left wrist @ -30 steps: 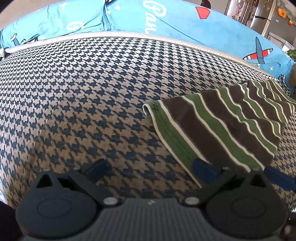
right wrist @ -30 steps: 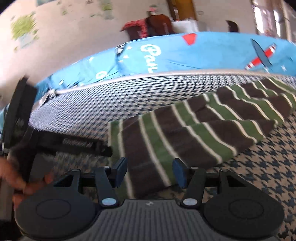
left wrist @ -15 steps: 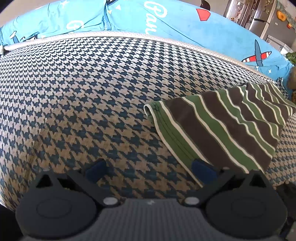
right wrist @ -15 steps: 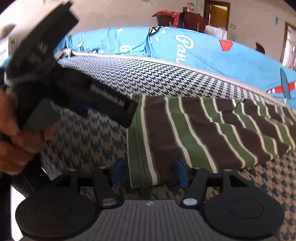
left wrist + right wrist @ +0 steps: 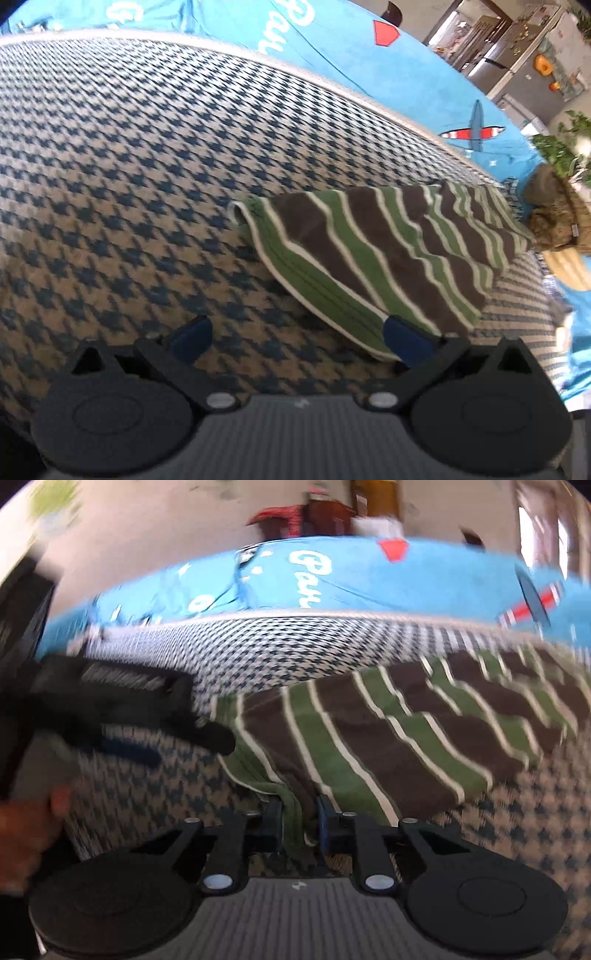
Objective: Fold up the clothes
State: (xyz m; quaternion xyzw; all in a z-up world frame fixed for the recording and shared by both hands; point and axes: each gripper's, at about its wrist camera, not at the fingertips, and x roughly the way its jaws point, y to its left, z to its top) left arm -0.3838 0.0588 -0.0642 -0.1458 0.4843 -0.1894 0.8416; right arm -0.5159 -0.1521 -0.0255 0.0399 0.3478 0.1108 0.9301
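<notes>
Right gripper (image 5: pixel 300 821) pinches striped garment's (image 5: pixel 388 734) near edge.

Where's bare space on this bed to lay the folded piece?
Left of the green-and-brown striped garment, the houndstooth cover lies bare up to the blue bedding. The right side is crowded: garment, right gripper pinching its edge.
</notes>
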